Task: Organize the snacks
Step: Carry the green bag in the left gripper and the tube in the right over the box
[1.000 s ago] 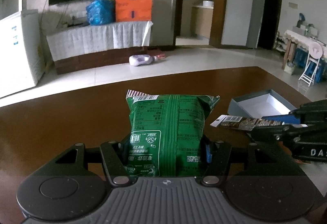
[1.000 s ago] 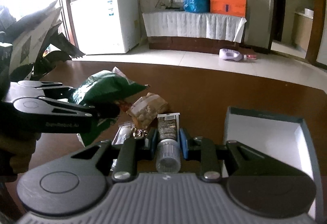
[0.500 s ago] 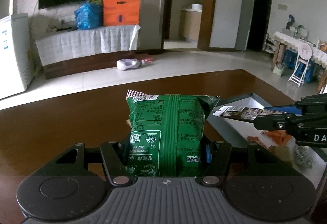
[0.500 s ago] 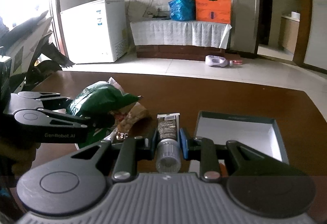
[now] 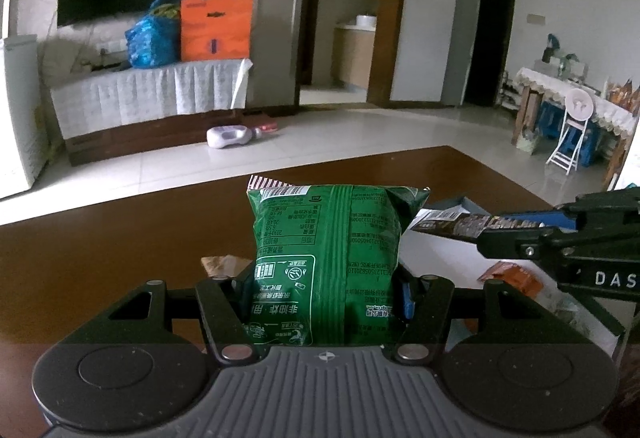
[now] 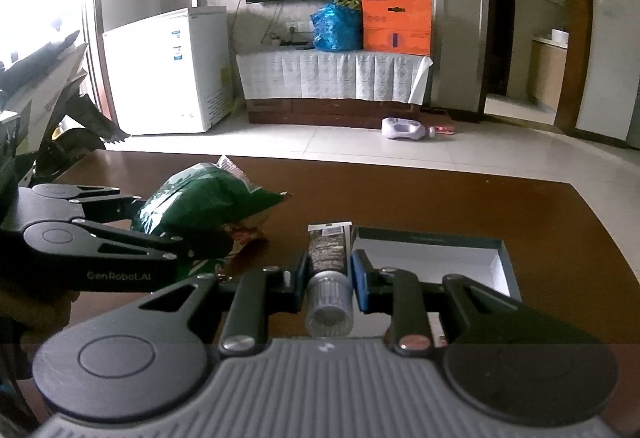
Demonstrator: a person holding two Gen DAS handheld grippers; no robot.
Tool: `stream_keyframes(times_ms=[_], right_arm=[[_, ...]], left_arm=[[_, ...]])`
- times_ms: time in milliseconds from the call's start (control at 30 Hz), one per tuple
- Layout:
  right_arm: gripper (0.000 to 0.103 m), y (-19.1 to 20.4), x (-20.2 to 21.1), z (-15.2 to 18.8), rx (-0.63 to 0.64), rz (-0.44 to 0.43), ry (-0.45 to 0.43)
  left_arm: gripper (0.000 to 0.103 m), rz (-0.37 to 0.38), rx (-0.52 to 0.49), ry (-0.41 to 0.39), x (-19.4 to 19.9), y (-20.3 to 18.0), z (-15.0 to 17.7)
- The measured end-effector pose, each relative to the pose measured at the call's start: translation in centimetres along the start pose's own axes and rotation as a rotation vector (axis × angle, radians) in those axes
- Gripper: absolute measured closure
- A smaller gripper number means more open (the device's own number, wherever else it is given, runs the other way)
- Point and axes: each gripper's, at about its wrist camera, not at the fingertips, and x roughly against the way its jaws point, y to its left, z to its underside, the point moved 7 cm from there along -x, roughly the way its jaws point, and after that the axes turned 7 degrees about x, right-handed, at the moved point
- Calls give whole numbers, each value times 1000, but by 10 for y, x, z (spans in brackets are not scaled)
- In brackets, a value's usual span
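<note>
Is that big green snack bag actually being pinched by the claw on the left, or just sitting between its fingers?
Touching. In the left wrist view the left gripper has both fingers pressed against the sides of the green bag, holding it clear of the table.

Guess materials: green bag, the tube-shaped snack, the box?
Green bag: glossy plastic film, likely; crinkles, crimped end seals. Tube snack: printed film pouch with clear ribbed plastic cap. Box: matte paperboard, apparently; thin straight walls, white inside, dark outside.

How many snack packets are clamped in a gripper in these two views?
2. The green packet is clamped in the left gripper; the brown tube-shaped packet is in the right gripper. Other snacks lie loose, partly hidden behind them.
</note>
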Motion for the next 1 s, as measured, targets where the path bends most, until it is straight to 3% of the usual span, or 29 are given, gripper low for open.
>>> stream_keyframes(times_ms=[1000], right_arm=[[79, -39, 25, 11, -48, 97, 11]], left_arm=[[41, 73, -13, 14, -33, -41, -7]])
